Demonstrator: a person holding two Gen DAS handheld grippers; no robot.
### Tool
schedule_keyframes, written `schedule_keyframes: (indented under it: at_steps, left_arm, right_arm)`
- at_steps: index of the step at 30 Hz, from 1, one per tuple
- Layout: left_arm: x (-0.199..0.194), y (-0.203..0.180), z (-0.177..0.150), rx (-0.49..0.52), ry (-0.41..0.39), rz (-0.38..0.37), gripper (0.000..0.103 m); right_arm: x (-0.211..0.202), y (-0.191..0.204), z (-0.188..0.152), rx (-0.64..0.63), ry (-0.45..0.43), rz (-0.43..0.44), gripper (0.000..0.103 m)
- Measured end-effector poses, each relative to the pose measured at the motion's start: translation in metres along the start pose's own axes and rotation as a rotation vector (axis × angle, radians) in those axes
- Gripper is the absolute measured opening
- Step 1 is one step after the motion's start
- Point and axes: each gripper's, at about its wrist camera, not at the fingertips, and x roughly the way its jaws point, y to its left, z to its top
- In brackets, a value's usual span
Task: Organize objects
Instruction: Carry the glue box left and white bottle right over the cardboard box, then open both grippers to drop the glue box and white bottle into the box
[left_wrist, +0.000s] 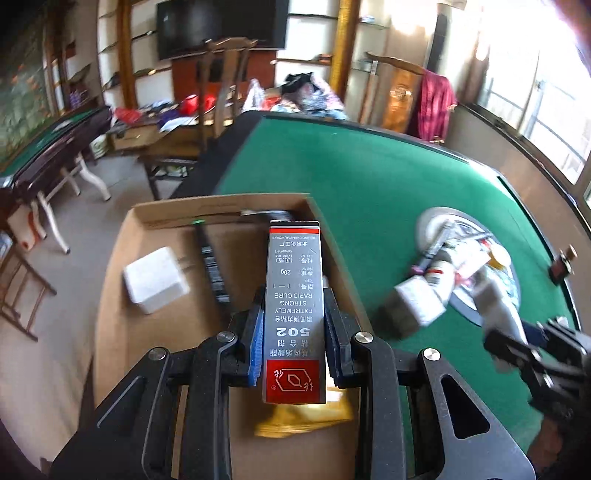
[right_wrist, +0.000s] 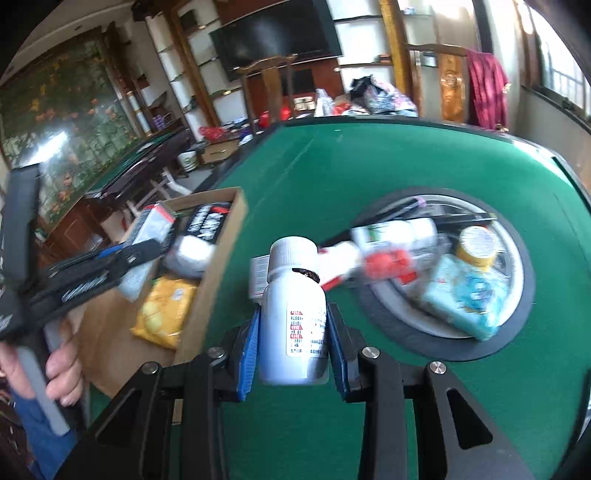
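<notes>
Left gripper (left_wrist: 293, 325) pinches glue box (left_wrist: 294, 295) over cardboard box (left_wrist: 122, 280); right gripper (right_wrist: 293, 332) pinches white bottle (right_wrist: 293, 314); tray items (right_wrist: 461, 295) blurred, bottle label illegible

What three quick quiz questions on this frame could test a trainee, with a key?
1. True or false: the left gripper is empty.
2. What does the right gripper hold? A) white bottle B) yellow packet C) pen
3. Fill in: the yellow packet lies inside the ____.

Key:
1. False; its jaws clamp the grey 502 glue box.
2. A, the white bottle.
3. cardboard box.
</notes>
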Motion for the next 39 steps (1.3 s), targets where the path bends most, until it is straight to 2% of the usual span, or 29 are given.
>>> schedule_keyframes:
  at_steps: [4,8,13,19,26,39]
  left_arm:
    - [0.008,0.032,0.000,-0.061,0.038,0.034,0.027]
    - [0.021,0.050,-0.002,-0.080,0.090,0.064,0.027]
    - [0.028,0.060,-0.006,-0.097,0.117,0.071,0.027]
    - [0.030,0.068,-0.005,-0.114,0.137,0.076,0.027]
    - [0.035,0.071,-0.008,-0.091,0.179,0.099,0.027]
    - [0.037,0.076,-0.011,-0.097,0.190,0.105,0.027]
  right_arm:
    - [0.006,0.040,-0.002,-0.039,0.025,0.091,0.034]
    - [0.019,0.074,-0.005,-0.093,0.057,0.132,0.034]
    - [0.045,0.108,-0.014,-0.130,0.128,0.168,0.033]
    - [0.068,0.136,-0.023,-0.166,0.170,0.183,0.033]
    - [0.085,0.149,-0.026,-0.186,0.200,0.189,0.033]
    - [0.102,0.167,-0.039,-0.233,0.216,0.180,0.034]
